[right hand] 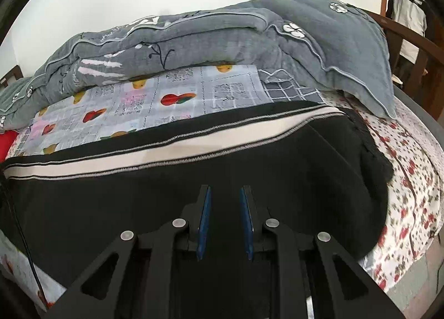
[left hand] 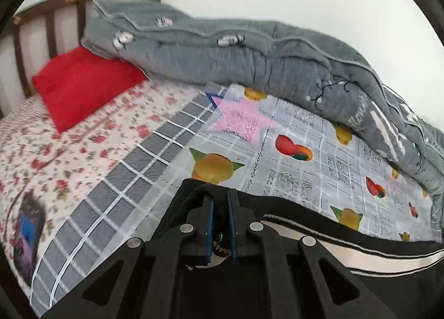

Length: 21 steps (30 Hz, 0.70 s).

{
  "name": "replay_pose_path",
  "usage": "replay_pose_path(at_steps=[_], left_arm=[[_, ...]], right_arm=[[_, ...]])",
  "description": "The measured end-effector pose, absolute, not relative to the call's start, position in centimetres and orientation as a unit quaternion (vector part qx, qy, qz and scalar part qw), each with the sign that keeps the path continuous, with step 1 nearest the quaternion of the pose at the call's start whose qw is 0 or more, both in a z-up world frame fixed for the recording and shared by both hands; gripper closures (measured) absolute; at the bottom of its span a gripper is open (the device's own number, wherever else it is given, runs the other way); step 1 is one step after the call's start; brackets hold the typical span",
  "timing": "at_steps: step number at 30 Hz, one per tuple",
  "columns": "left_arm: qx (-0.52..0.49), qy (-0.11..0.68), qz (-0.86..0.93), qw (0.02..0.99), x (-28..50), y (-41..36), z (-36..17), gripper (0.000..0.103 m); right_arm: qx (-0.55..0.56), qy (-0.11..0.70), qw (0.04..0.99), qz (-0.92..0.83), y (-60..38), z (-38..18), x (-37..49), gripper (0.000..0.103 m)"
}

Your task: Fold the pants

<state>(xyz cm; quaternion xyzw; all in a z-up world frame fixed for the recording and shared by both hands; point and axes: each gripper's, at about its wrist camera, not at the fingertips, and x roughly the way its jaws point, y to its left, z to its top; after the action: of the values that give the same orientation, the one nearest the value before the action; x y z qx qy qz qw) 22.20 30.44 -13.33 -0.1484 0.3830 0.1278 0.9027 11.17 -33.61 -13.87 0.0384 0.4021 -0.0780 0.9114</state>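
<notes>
Left to right. Your left gripper (left hand: pixel 220 194) has its jaws pressed nearly together, pinching a bunched end of the black pants (left hand: pixel 277 205), with a drawstring tip dangling between the blue pads (left hand: pixel 211 219). The bite looks thin to me: tug hard and the fabric could slip out, or you end up holding only the cord and the fold collapses.

The pants lie across the fruit-print sheet (left hand: pixel 305 130), white side stripe (left hand: pixel 360 260) running toward 3 o'clock.

Your right gripper (right hand: pixel 224 191) has its jaws a small gap apart over the black cloth, which fills the space between them. I cannot tell whether the pads actually bite, so a one-sided lift could skew the fold.

The grey quilt (right hand: pixel 194 38) heaped at 12 o'clock could snag a carried edge.

Only the left wrist view shows the red pillow (left hand: pixel 83 85) at 10 o'clock and the headboard (left hand: pixel 50 27). Only the right wrist view shows the pants' far end at 3 o'clock and the full stripe length.
</notes>
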Motion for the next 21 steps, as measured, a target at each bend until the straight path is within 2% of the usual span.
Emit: replay_pose_path(at_steps=[6,7,8,10,12,19,21], left_arm=[[-0.14,0.409,0.115,0.894,22.0,30.3,-15.1,0.088],[-0.144,0.411,0.115,0.893,21.8,30.4,-15.4,0.079],[-0.148,0.41,0.116,0.892,21.6,30.6,-15.5,0.058],[-0.149,0.398,0.126,0.896,21.0,30.9,-15.4,0.024],[-0.138,0.38,0.127,0.906,20.6,30.9,-15.2,0.024],[-0.115,0.392,0.138,0.903,23.6,31.1,-15.8,0.026],[-0.113,0.382,0.148,0.905,24.6,31.4,-15.7,0.04]], right_arm=[[0.024,0.41,0.909,-0.072,-32.2,-14.6,13.8,0.082],[0.023,0.411,0.909,-0.069,-32.0,-14.6,14.2,0.082],[0.021,0.412,0.908,-0.067,-31.8,-14.7,14.7,0.082],[0.017,0.414,0.908,-0.065,-31.4,-14.7,15.5,0.082],[0.014,0.415,0.908,-0.061,-31.1,-14.7,16.3,0.082],[0.001,0.413,0.909,-0.054,-30.1,-14.3,18.3,0.082],[-0.003,0.413,0.909,-0.053,-29.9,-14.2,18.5,0.082]])
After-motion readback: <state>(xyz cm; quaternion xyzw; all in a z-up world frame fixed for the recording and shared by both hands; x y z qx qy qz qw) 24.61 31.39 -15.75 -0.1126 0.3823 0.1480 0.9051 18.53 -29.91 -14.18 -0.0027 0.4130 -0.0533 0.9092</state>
